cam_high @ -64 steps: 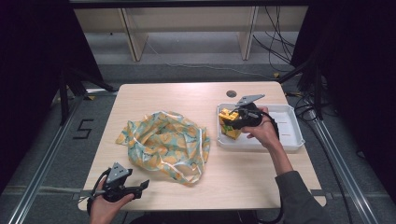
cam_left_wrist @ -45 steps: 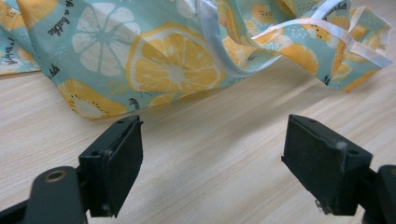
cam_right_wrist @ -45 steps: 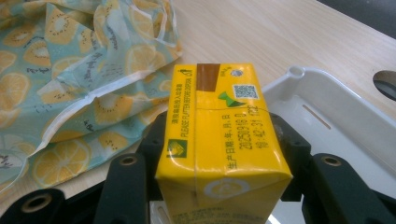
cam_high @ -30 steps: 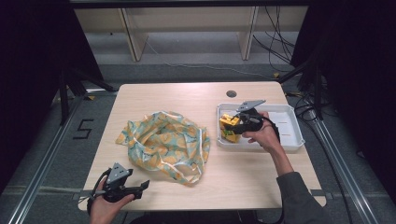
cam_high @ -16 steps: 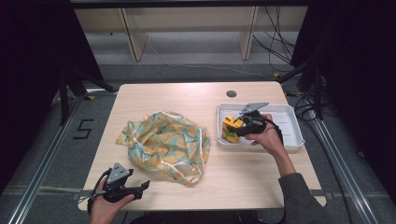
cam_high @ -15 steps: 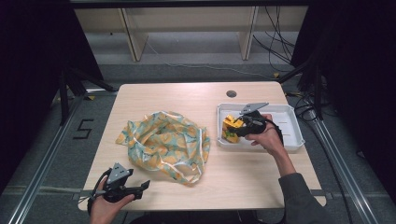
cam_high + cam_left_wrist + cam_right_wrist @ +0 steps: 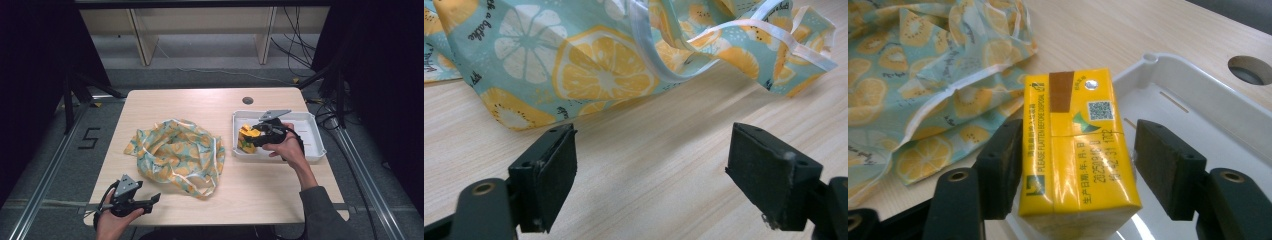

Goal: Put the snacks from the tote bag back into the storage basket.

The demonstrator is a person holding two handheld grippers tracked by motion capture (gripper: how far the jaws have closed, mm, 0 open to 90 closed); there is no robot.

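the right gripper [image 7: 1073,165] has its fingers just opening around the yellow carton [image 7: 1075,150], a gap at one pad, seemingly releasing it in the white tray [image 7: 310,150] at the table's [image 7: 200,105] right. the left gripper [image 7: 664,175] gapes empty near the fruit-print bag [image 7: 175,155]. dark room beyond.

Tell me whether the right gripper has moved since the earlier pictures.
Yes. The right gripper has shifted slightly toward the near edge of the white tray; its jaws have just been opening around the yellow carton.
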